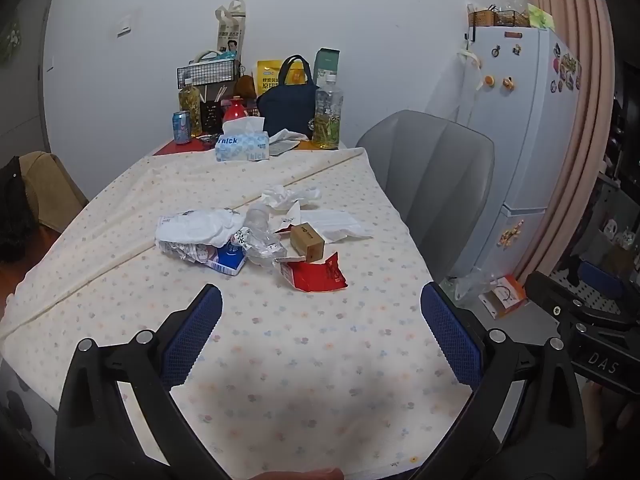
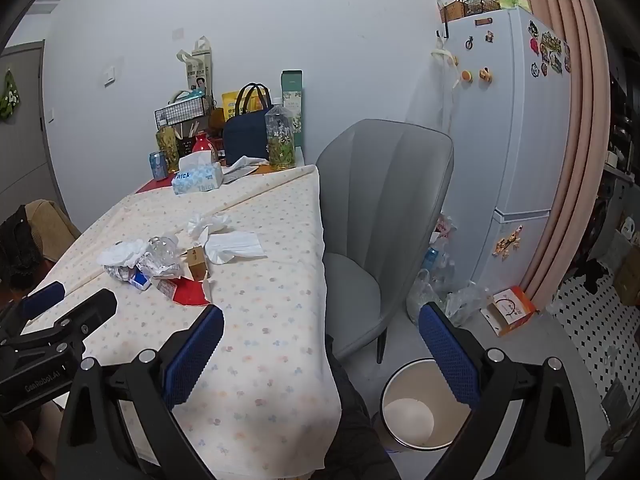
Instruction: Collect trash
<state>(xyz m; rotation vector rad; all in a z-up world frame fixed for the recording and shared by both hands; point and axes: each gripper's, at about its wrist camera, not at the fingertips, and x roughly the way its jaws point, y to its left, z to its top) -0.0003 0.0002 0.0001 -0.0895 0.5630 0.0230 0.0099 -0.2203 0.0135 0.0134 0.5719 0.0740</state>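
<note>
A heap of trash lies mid-table: a torn red wrapper [image 1: 316, 274] [image 2: 191, 291], a small brown box [image 1: 307, 241] [image 2: 198, 266], a crushed clear bottle [image 1: 258, 224] [image 2: 162, 250], a blue and white carton [image 1: 228, 260], crumpled white paper [image 1: 200, 228] and tissues [image 1: 290, 196] [image 2: 210, 224]. My left gripper [image 1: 320, 312] is open and empty above the near table, short of the heap. My right gripper [image 2: 320, 332] is open and empty over the table's right edge. A white bin [image 2: 420, 404] stands on the floor below it.
The table has a flowered cloth [image 1: 280, 360]. At its far end stand a tissue box [image 1: 242, 144], bottles [image 1: 328, 116], a can [image 1: 181, 127] and a dark bag [image 1: 288, 104]. A grey chair [image 2: 380, 208] sits at the right side, a fridge [image 2: 512, 140] beyond it.
</note>
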